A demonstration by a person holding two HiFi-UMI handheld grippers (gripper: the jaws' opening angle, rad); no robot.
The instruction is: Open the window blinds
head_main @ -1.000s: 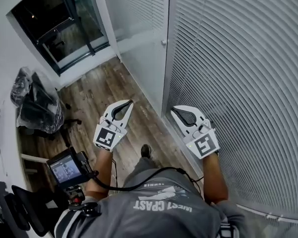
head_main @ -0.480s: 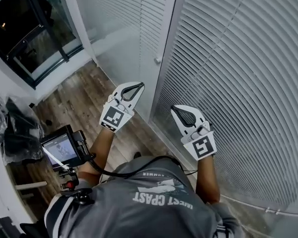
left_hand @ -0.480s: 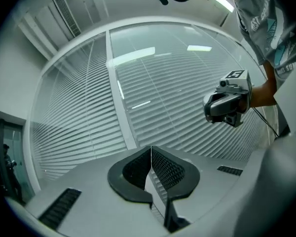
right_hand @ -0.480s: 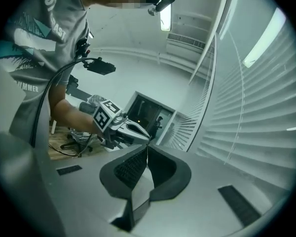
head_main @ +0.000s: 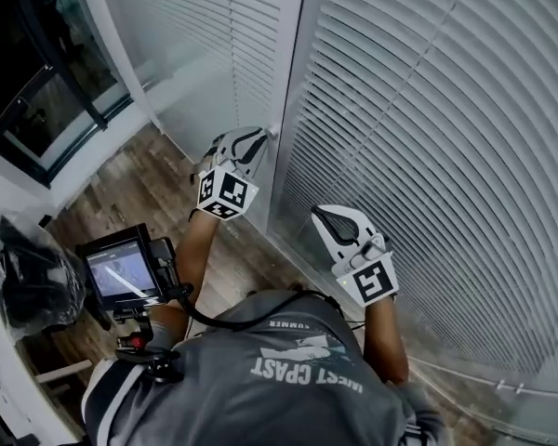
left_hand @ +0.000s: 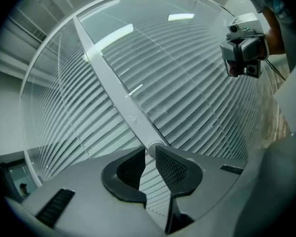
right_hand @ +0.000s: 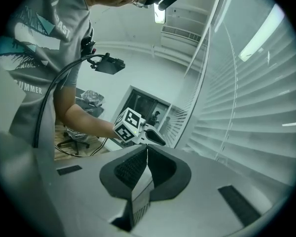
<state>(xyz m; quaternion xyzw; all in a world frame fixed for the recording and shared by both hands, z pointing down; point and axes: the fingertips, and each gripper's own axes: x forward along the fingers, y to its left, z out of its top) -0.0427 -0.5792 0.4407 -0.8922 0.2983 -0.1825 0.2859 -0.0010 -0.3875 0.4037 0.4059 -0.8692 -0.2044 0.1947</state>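
Dark window: we see it at the far left, its sill running along the edge of the wooden floor.
Open room: the bare strip of floor between that window and the blinds is the only free way we have.
Bag: dark plastic, low at the left; we cannot tell what is in it.
Screen: mounted by our left arm, just above the waist.
Left gripper: held up at the post, tips at the knob. Its jaws have just been opening and stand narrowly apart; the knob sits at the far end of the gap, and the pads are not pressing it.
Knob: small and round, on the white post that divides the two panels.
Right gripper: lower down, close beside the right panel, jaws together with nothing between them.
Blinds: white level slats, lowered over both panels and filling our whole right side.
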